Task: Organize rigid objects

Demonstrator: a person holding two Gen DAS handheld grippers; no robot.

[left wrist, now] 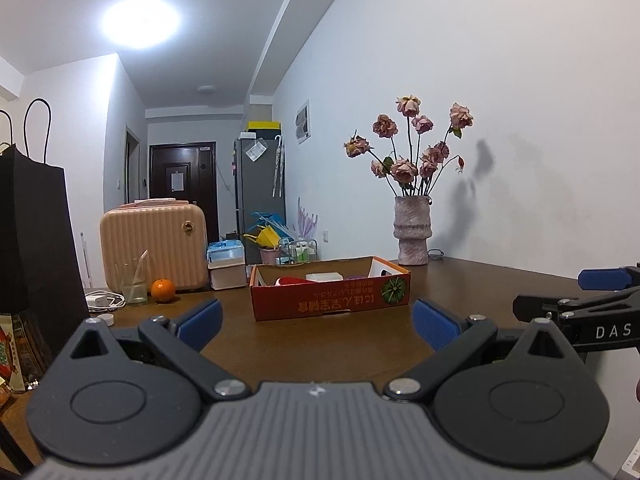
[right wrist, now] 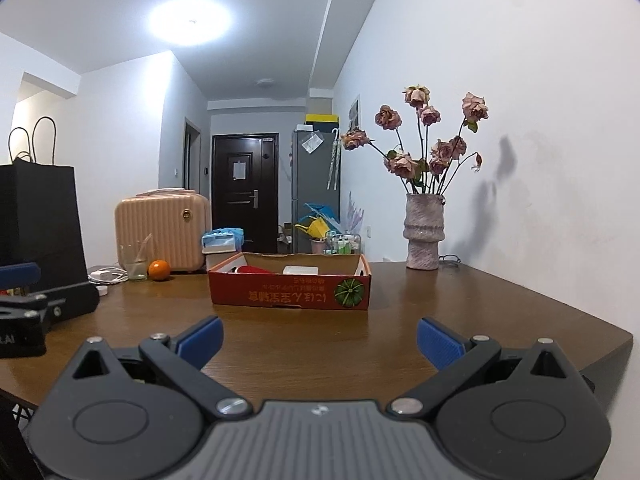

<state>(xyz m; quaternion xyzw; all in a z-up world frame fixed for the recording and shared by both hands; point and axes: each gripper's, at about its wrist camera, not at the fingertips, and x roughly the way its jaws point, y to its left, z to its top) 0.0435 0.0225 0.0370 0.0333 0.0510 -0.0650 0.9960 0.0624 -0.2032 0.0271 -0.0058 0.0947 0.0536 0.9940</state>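
Note:
An orange cardboard box (left wrist: 330, 294) with a green squash print stands on the brown table (left wrist: 320, 344); it also shows in the right wrist view (right wrist: 290, 292). A red object (right wrist: 256, 270) and a white container (right wrist: 301, 269) lie inside it. An orange (left wrist: 163, 290) sits left of the box beside a glass (left wrist: 134, 282). My left gripper (left wrist: 316, 322) is open and empty, a short way in front of the box. My right gripper (right wrist: 318, 340) is open and empty, also in front of the box.
A pink ribbed case (left wrist: 154, 242), a black paper bag (left wrist: 34, 240), a white charger (left wrist: 105, 301) and a small tissue box (left wrist: 227, 264) stand at the left. A vase of dried roses (left wrist: 412, 232) stands at the back right. The table's right edge (right wrist: 608, 354) is close.

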